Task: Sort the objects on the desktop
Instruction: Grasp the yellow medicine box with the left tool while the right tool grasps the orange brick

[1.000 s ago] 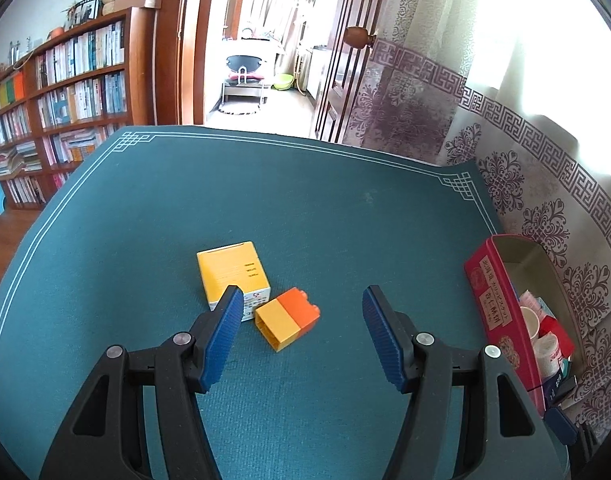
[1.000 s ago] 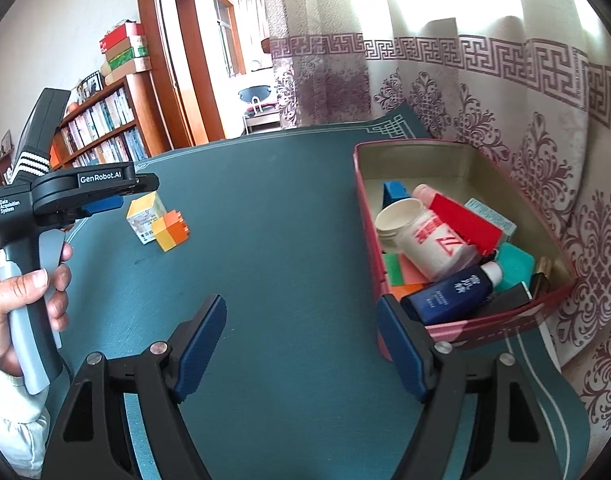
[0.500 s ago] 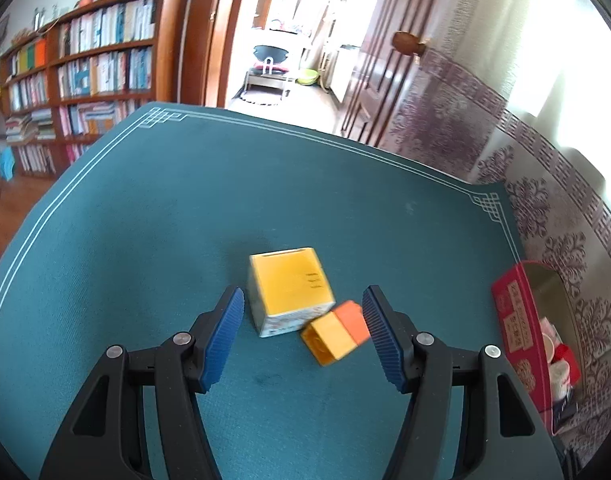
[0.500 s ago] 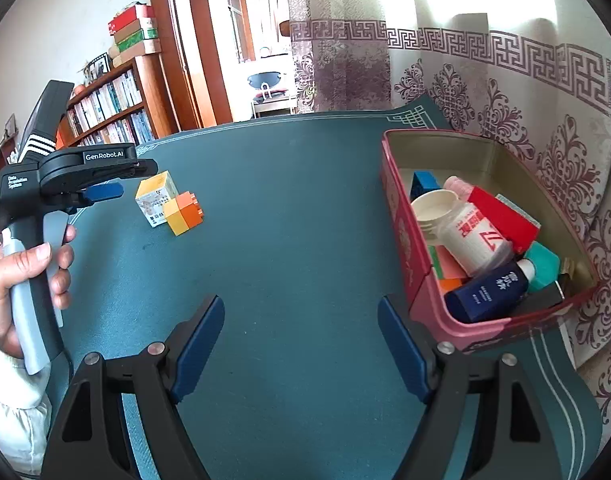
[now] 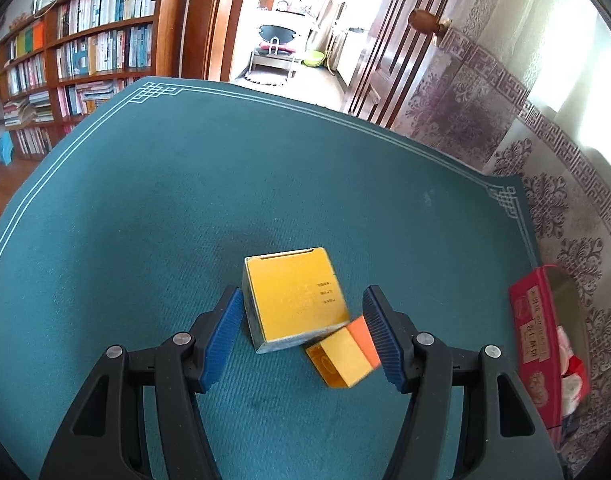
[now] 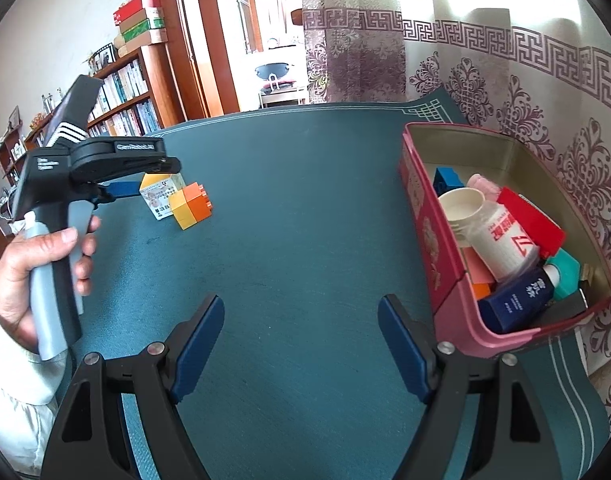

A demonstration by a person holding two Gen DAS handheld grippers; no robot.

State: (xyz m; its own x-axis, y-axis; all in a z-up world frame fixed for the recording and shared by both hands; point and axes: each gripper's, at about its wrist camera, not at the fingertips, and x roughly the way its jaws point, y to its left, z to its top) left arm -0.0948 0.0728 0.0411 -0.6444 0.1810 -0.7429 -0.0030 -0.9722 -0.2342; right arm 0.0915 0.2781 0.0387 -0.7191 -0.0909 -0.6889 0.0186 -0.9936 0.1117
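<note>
Left wrist view: left hand-held gripper point(image 5: 301, 332) is wide around the yellow box point(image 5: 295, 300). Squeeze only the box; the block point(image 5: 347, 354) sits beside it.

Teal felt table mat point(image 5: 145, 220), white line border (knot-pattern corners); on it yellow cardboard box point(image 5: 295, 300), yellow-orange plastic toy brick point(image 5: 345, 356); red metal tin point(image 6: 437, 240) at mat's edge.
</note>
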